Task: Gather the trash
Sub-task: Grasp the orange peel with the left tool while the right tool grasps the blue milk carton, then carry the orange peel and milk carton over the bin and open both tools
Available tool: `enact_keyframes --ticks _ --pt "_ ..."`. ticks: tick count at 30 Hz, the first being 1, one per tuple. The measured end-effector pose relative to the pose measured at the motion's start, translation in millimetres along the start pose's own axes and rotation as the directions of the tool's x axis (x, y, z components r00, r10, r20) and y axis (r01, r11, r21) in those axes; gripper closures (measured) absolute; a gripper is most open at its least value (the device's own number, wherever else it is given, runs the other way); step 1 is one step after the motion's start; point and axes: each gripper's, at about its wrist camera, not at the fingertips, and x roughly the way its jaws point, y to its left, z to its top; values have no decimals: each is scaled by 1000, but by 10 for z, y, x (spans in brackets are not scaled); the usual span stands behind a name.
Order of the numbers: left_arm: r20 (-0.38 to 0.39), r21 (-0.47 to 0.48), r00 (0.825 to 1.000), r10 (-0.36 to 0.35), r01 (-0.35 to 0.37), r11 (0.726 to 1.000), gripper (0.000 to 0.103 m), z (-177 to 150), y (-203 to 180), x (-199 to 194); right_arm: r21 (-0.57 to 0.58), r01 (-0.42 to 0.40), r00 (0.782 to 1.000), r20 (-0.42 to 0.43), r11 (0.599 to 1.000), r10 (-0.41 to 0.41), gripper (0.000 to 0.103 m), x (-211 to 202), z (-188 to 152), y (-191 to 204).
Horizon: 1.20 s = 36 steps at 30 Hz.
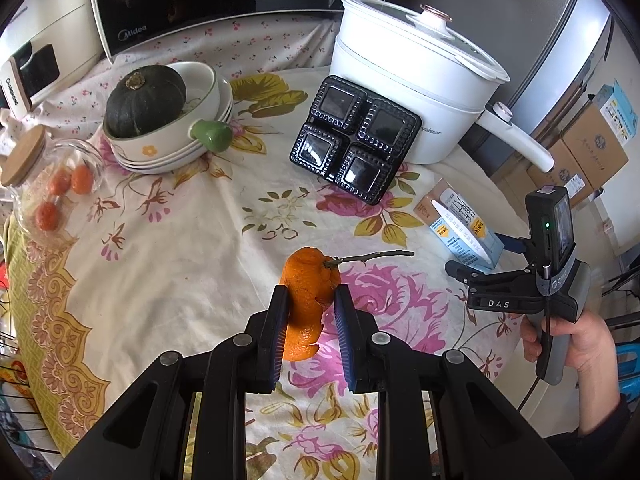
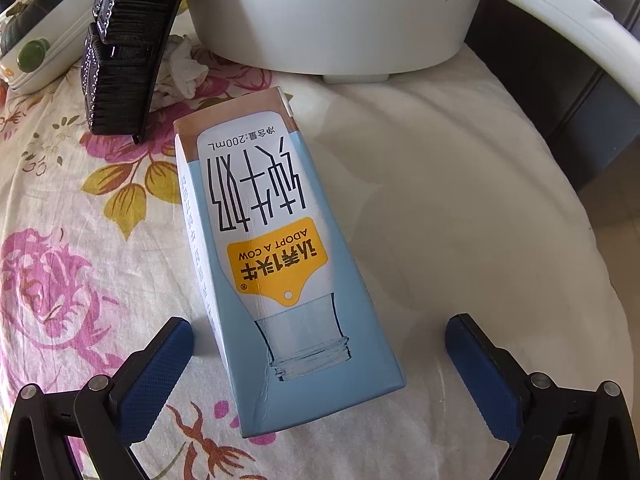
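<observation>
Orange peel point(image 1: 306, 304) with a dry stem sits between the blue pads of the left claw point(image 1: 310, 300), which is clenched on it above the floral cloth of the bench point(image 1: 180, 240). Directly ahead of this claw, well apart, a black four-compartment tray point(image 1: 354, 148) leans against a white electric pot point(image 1: 412, 80). Ahead and to its left stands a stack of white bowls point(image 1: 176, 136) carrying a dark green squash point(image 1: 146, 100); further left, a glass jar point(image 1: 56, 184) with a wooden lid holds small orange fruits.

Right claw point(image 2: 318, 356) is released, jaws spread wide, with the near end of a light blue milk carton point(image 2: 280, 248) lying on its side between the pads; neither pad touches the carton. The carton extends away from this claw toward the white pot. Ahead and to the left of the right claw, the black tray stands on edge, with a crumpled white tissue point(image 2: 182, 66) just beside it. From the left wrist view, the right claw shows to the right of the left claw, gripped by a hand point(image 1: 568, 340).
</observation>
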Motion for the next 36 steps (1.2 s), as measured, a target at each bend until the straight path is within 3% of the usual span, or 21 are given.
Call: enact_keyframes --ticks 4,5,6,8,15,30,36 --pt "2 -2 1000 3 -3 1000 78 -2 -3 -7 23 15 1000 -6 1000 -15 0 -24 46 -12" --pt "2 -1 1000 2 -2 1000 78 -2 -5 -6 29 14 1000 -8 999 -13 4 -68 86 -40" --pt "2 -1 1000 3 -3 1000 78 -5 -5 -6 27 6 1000 5 1000 -7 29 -146 118 -25" --pt "1 -2 1000 3 -3 1000 78 2 -5 1 46 -27 1000 -15 999 28 49 -254 178 19" --pt "0 0 1000 3 -3 1000 78 6 -6 8 25 21 999 -36 999 -20 50 -217 176 289" --pt "22 -11 1000 -4 4 1000 78 9 -53 -99 8 -65 989 133 998 63 50 -1062 83 813" --pt "46 -17 999 -11 12 1000 78 -16 -131 -211 2 -63 984 166 998 62 50 -1288 39 796"
